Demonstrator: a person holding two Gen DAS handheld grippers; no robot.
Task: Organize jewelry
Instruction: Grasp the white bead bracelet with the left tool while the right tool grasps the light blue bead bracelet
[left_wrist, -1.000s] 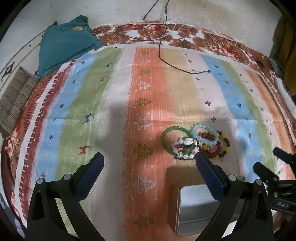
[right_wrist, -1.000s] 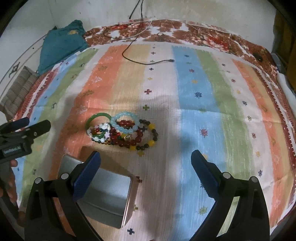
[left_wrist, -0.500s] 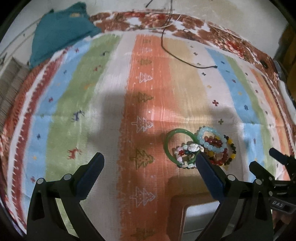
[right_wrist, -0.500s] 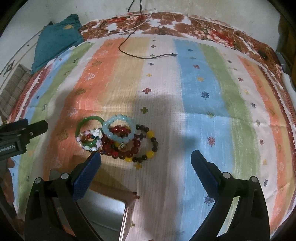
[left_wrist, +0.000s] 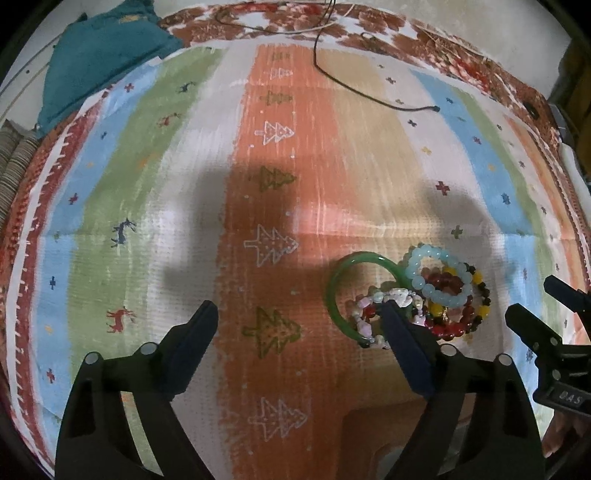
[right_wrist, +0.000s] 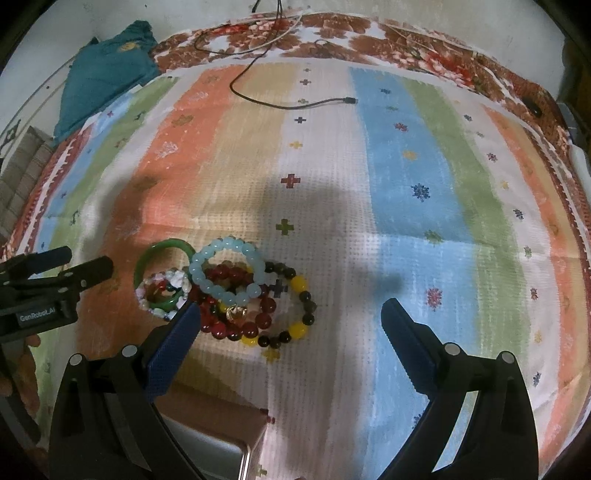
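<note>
The left gripper (left_wrist: 299, 317), jaws narrowing but empty, is lowered beside the stiff, slippery green bangle (left_wrist: 341, 280), best pinched across its rim.

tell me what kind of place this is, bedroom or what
Probably a bedroom at home: a striped patterned spread lies over a floral sheet like a made bed, a teal garment is bunched at the far corner, and a charging cable trails across it.
</note>
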